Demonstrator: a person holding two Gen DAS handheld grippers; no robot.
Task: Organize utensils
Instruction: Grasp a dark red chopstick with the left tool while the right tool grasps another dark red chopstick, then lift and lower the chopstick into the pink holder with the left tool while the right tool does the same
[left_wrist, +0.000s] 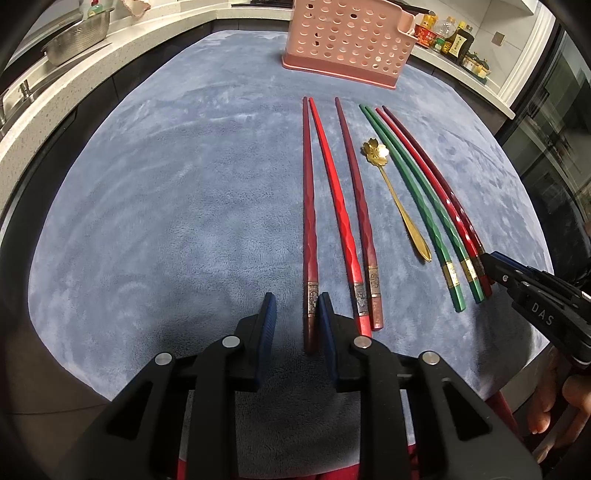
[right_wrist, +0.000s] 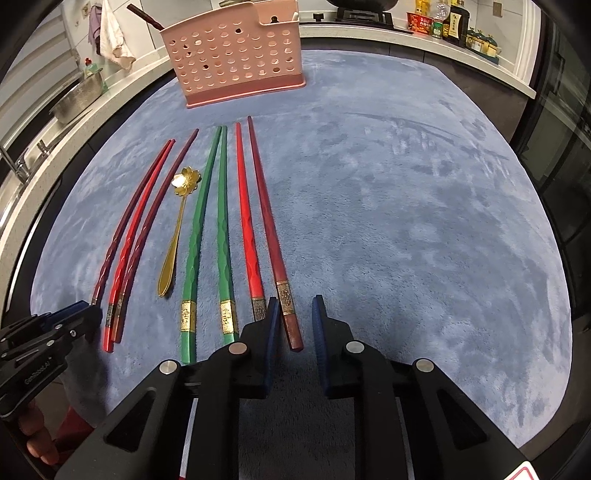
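Observation:
Several chopsticks lie side by side on a blue-grey cloth (left_wrist: 177, 192), with a gold flower spoon (left_wrist: 395, 192) among them. My left gripper (left_wrist: 295, 306) is open and straddles the near end of the leftmost dark red chopstick (left_wrist: 308, 206), which lies against the right finger. My right gripper (right_wrist: 295, 310) is open too, around the end of the rightmost dark red chopstick (right_wrist: 273, 229), which sits close to the left finger. Two green chopsticks (right_wrist: 210, 221) lie between the spoon (right_wrist: 177, 229) and the red pair. A pink perforated holder (left_wrist: 347, 40) stands at the far edge.
In the right wrist view a dark stick (right_wrist: 144, 14) pokes out of the pink holder (right_wrist: 232, 55). A steel colander (left_wrist: 77, 37) and a tap sit on the counter to the left, and bottles (left_wrist: 454, 40) stand at the back right. A hand shows at each view's lower edge.

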